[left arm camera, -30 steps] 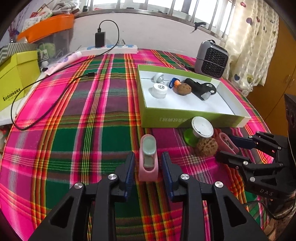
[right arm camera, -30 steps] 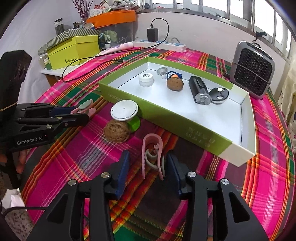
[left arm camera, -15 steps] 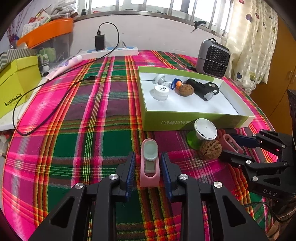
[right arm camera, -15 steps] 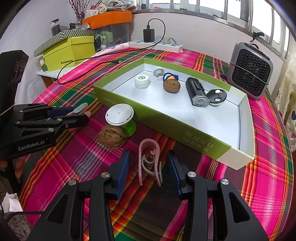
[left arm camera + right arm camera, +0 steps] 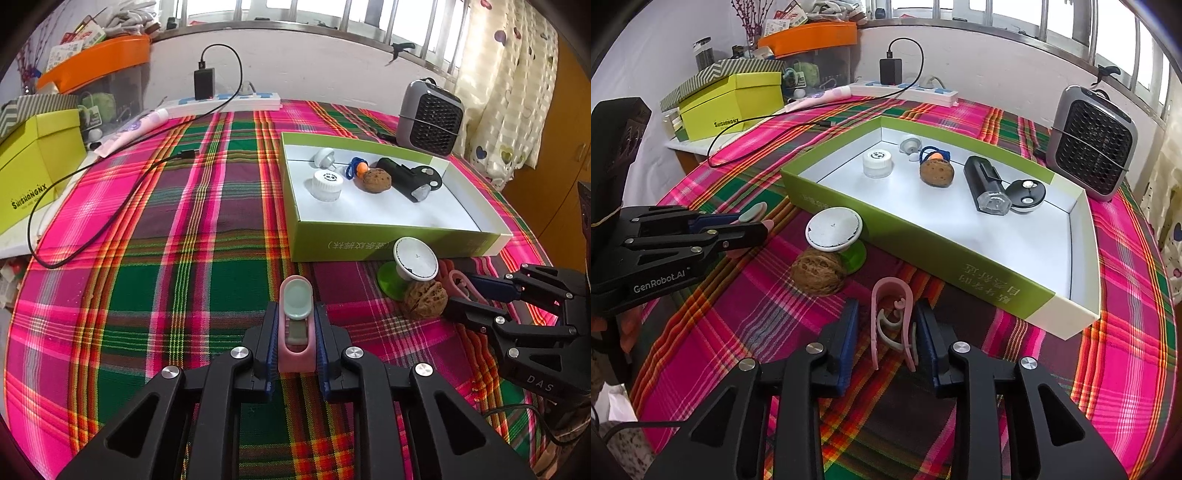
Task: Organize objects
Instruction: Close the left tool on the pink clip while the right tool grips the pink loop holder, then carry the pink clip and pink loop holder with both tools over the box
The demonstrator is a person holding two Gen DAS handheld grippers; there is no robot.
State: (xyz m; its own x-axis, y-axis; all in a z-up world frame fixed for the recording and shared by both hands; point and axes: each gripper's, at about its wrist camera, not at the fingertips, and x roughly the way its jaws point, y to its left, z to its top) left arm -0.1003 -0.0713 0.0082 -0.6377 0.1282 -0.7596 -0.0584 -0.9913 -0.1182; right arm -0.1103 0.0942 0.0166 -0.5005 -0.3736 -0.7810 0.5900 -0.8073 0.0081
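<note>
Left wrist view shows the left gripper (image 5: pixel 295 334) squeezed tight on a small pink gadget (image 5: pixel 296 325) with a pale green top. Its jaws have just been closing, and now the blue pads press both sides of the gadget, which sits low on the bright plaid cloth (image 5: pixel 155 236). At about 1 o'clock from it lies the green box (image 5: pixel 373 242), with a white jar, a brown nut and a black tool inside. At about 3 o'clock sit a walnut (image 5: pixel 424 299) and a white disc on a green base (image 5: pixel 413 258), touching each other.

Right wrist view shows the right gripper (image 5: pixel 888 332) around a thin pink clip (image 5: pixel 891 317). Its jaws have just been closing too, but a gap still shows between the pads and the clip, most on the left side. The clip lies on the cloth, near the box's front wall, with the walnut at about 10 o'clock.
</note>
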